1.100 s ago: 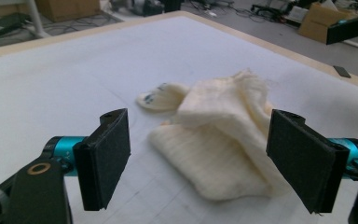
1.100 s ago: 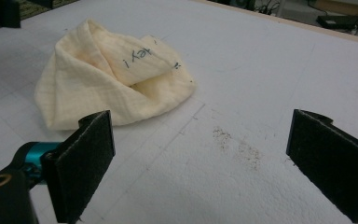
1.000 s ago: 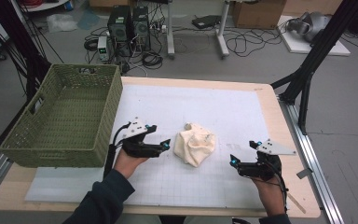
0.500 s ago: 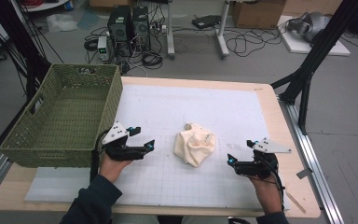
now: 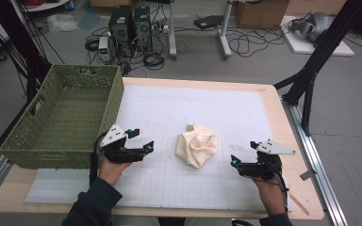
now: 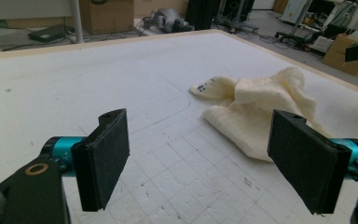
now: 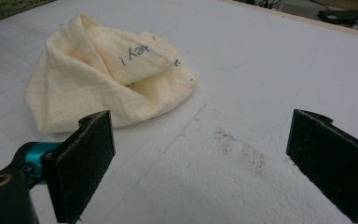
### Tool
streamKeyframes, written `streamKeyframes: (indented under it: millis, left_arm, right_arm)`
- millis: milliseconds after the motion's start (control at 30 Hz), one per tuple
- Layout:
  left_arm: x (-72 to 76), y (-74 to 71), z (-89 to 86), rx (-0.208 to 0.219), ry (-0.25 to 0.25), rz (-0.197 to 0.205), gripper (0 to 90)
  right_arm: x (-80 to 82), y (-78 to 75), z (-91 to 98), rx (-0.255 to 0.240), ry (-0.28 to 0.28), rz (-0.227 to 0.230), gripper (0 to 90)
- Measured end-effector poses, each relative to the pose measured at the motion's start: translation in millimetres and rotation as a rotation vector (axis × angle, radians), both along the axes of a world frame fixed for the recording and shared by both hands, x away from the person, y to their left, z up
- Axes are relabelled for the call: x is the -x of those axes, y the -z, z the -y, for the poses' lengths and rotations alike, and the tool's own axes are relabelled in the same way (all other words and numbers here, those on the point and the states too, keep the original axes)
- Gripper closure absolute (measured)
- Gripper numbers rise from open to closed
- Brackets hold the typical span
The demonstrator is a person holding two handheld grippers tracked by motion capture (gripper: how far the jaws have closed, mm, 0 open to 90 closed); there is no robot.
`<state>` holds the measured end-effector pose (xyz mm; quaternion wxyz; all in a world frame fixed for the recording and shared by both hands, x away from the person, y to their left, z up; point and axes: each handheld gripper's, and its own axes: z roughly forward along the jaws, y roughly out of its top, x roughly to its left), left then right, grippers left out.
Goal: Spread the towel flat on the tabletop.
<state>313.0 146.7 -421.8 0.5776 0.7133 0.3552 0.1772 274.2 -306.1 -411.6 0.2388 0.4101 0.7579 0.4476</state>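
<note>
Crumpled cream cloth [image 5: 197,149] lay on the counter [image 5: 245,113] between both grippers, touching neither. Left gripper [image 5: 143,149] and right gripper [image 5: 235,162] stood jaws wide, empty, flanking it, likely staged for a two-sided pickup.

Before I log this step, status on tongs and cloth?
Left tongs open, right tongs open, both empty. Cream cloth crumpled on the mat between them, untouched. Nothing in the way.
</note>
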Motion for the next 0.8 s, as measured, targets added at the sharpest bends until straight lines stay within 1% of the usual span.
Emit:
streamKeyframes:
  millis: [33, 67, 133, 233, 333, 367, 400, 433, 467, 533, 633, 700, 800]
  left_arm:
    - [-0.4, -0.3, -0.5, -0.003, -0.009, -0.004, 21.6]
    - [-1.1, -0.8, -0.9, -0.009, -0.028, -0.008, 22.6]
    - [-3.7, -2.0, -0.9, -0.003, -0.052, -0.008, 23.0]
    - [-7.8, -5.4, 1.3, -0.001, -0.064, -0.009, 22.5]
    - [-13.9, -11.1, 6.9, -0.003, -0.045, -0.030, 22.3]
    - [-16.1, -13.6, 9.8, -0.008, -0.041, -0.033, 22.3]
    - [-18.4, -16.5, 13.4, -0.011, -0.028, -0.034, 22.4]
    - [-21.0, -19.2, 17.3, -0.021, -0.016, -0.028, 23.2]
    - [-23.7, -21.8, 21.8, -0.031, -0.009, -0.031, 24.3]
    - [-29.2, -26.1, 30.9, -0.043, 0.008, -0.037, 24.7]
    - [-36.1, -30.2, 44.6, -0.043, 0.044, -0.038, 25.9]
    - [-41.3, -32.8, 52.8, -0.028, 0.073, -0.047, 28.2]
    - [-47.9, -37.0, 65.7, -0.024, 0.100, -0.055, 31.4]
  right_arm:
    - [0.1, -0.2, 0.1, -0.003, 0.000, 0.000, 6.9]
    - [-0.2, -0.2, 0.1, -0.004, -0.001, 0.000, 6.9]
    - [-0.8, -0.3, -0.8, -0.001, -0.004, -0.007, 7.0]
    - [-1.2, 0.0, -1.3, 0.006, -0.006, -0.002, 7.0]
    - [-1.1, 0.0, -0.5, 0.011, -0.008, -0.007, 7.0]
    - [-1.4, 0.3, 0.0, 0.009, -0.008, -0.005, 6.9]
    - [-1.2, 0.2, 0.5, 0.005, -0.004, -0.012, 7.0]
    - [-2.1, 0.3, 1.1, 0.009, -0.004, -0.005, 6.9]
    - [-2.5, 0.4, 1.0, 0.003, -0.002, -0.005, 6.9]
    - [-2.8, 0.5, 0.7, 0.008, -0.006, -0.010, 6.9]
    - [-3.0, 0.5, 0.2, 0.011, -0.008, -0.010, 6.9]
    - [-3.2, 0.6, 0.1, 0.011, -0.005, -0.008, 6.9]
    - [-2.7, 0.7, 0.5, 0.017, -0.005, -0.012, 6.9]
